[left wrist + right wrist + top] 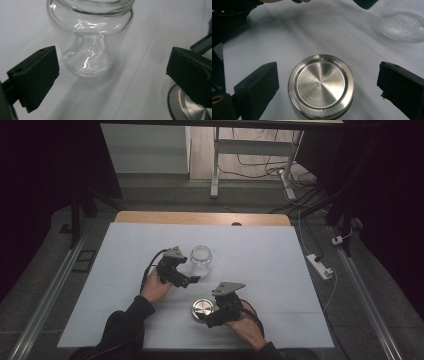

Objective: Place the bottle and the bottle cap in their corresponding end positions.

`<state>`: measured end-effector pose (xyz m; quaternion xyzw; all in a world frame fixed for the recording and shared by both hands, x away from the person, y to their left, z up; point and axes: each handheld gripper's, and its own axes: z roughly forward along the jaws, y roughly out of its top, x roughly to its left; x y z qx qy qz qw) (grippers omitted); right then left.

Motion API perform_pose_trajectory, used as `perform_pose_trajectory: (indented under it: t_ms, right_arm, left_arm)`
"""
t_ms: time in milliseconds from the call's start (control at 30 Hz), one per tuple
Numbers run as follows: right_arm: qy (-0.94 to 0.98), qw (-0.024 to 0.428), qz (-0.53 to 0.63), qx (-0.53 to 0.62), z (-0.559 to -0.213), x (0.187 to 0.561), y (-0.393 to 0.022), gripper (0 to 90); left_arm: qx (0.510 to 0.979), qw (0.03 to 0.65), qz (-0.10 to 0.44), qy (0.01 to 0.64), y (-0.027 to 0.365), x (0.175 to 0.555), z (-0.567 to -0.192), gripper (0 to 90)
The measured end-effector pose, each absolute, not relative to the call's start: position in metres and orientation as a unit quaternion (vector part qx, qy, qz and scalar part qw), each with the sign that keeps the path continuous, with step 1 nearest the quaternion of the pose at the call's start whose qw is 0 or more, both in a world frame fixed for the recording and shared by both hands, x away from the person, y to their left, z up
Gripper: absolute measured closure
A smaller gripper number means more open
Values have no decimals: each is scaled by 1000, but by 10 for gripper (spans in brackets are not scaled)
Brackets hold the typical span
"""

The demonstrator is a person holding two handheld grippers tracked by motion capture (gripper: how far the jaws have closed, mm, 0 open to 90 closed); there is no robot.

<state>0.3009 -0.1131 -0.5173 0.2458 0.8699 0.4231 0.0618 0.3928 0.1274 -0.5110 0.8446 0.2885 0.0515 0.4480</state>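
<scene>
Glass jar [201, 260] stands upright and open-mouthed on the white table cover [260, 255], near the cover's middle. Landmark = the jar. Clear glass, textured base; in the left gripper view the jar [87, 50] is cut off at the top edge, so its rim is hard to make out and I cannot tell whether anything is inside.

Left gripper [192, 279] sits just beside the jar on the person's side, held by the left hand [156, 287]. Its jaws are spread wide — in its own view the left gripper [112, 72] has the jar's base ahead of the gap and toward the left jaw, not touching either jaw. Nothing held.

Metal lid [202, 309], round and brushed steel, lies flat on the cover nearer the person than the jar, apart from it. In the left gripper view a sliver of the lid [190, 106] shows at the bottom right, mostly hidden behind the right jaw.

Right gripper [212, 321] is at the lid, held by the right hand [246, 327]; from above, gripper body covers part of the lid's edge. In its own view the right gripper [328, 80] has jaws spread, one on each side of the lid [321, 86], clear gaps both sides — no contact. Lid's near edge is cut off at the bottom. Jar base [402, 26] shows at upper right, cropped; the left gripper's tip and hand at top are dark and cut off.

Beyond the far end of the wooden tabletop [200, 218], floor cables are dim.
</scene>
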Motion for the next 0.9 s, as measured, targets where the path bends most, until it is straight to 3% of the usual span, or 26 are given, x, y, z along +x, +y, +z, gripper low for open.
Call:
perform_pose_trajectory:
  t_ms: [900]
  right_arm:
    - [873,69,419,241,-508,295,-126,6]
  left_arm:
    - [852,454,26,261,145,335,-500,0]
